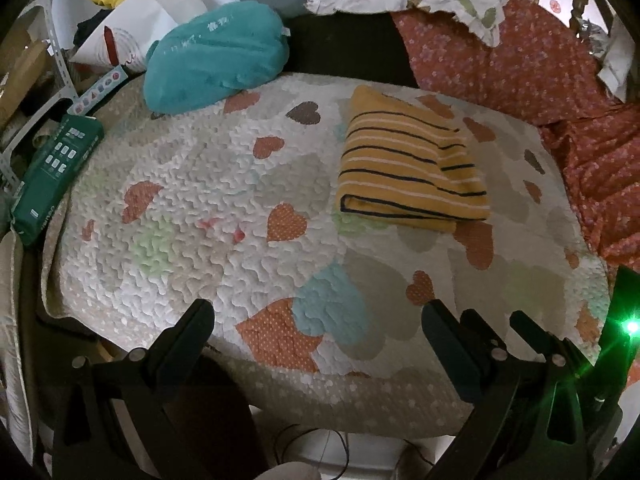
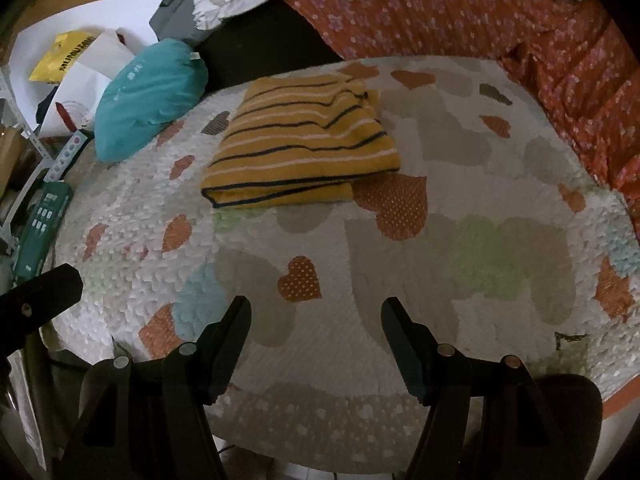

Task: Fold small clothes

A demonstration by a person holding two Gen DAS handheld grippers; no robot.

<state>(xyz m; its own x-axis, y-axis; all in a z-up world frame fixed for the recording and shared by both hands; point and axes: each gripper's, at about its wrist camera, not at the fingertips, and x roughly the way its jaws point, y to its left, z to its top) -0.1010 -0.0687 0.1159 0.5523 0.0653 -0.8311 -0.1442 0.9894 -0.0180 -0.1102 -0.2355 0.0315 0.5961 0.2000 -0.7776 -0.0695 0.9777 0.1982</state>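
Fingers on both tools are spread wide with nothing between them: the left gripper (image 1: 318, 316) and the right gripper (image 2: 316, 314) both hang over the near edge of the heart-patterned quilt (image 1: 192, 200), well short of any cloth. From where I stand, the one garment in play is the mustard striped top (image 1: 408, 164), lying on the far half of the quilt, already doubled into a neat rectangle with its folded edge toward the grippers. Neither tool touches it.

It looks to me as though the fold on this piece is finished, or lacks one last halving at most. A teal cushion (image 1: 216, 64) sits beyond the quilt's far left corner, a green box (image 1: 52, 176) lies along its left edge, and a red flowered sheet (image 1: 520, 60) is heaped to the right. If another fold is wanted, both grippers would have to reach forward and pinch the near corners; otherwise the next job is fetching a fresh garment, and I see none laid out.
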